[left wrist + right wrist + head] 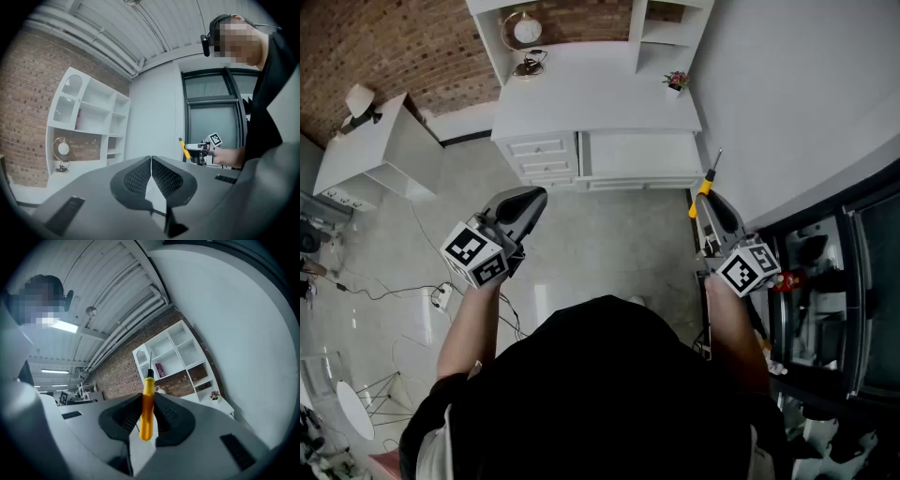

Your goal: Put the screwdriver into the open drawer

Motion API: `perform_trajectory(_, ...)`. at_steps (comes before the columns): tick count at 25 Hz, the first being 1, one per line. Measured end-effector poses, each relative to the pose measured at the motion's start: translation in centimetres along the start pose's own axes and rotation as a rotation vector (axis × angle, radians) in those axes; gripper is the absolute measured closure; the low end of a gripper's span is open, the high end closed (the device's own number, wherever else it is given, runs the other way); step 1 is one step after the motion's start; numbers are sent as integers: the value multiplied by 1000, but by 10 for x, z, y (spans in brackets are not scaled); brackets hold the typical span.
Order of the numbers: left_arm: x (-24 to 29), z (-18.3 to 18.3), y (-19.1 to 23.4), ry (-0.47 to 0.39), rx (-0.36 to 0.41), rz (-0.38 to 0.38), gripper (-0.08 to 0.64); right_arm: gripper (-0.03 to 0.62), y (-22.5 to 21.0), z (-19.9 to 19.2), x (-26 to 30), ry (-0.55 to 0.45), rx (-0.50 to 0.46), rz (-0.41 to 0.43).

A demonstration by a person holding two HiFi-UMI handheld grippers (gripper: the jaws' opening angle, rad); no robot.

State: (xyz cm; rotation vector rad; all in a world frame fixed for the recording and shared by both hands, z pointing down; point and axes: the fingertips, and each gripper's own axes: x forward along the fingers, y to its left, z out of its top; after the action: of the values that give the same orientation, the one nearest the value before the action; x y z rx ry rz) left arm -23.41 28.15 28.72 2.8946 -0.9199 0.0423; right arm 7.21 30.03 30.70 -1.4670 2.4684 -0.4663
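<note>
The left gripper point(532, 197) was closed with nothing between its jaws. The right gripper point(710, 199) clamped the yellow handle of the screwdriver point(147, 408), whose shaft pointed forward. Well ahead across the floor point(609, 234) stood the white drawer unit point(546, 157) under its counter point(591, 94).

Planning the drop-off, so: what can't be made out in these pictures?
The drawers: head view, small and seen from steeply above; whether one is open cannot be told.
The screwdriver tip: too thin in every view to tell its type.
The floor at the feet: head view, hidden by the person.
</note>
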Motion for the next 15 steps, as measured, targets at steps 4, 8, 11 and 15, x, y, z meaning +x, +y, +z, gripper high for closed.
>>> perform_trajectory(4,0,5,-5,0,1,-3,537,512,0,4,0,-1,-10,3)
perform_trajectory(8,-8,6,-1,-6,5,-15,537,512,2,1,2,1,-17,-10)
perform_trajectory(11,-18,5,3,-9,2,-19,537,512,8,1,2,-14,-13,-9)
perform_trajectory(15,-24,2,5,-9,-2,-25,537,512,17,1,2,-31,-16,-4)
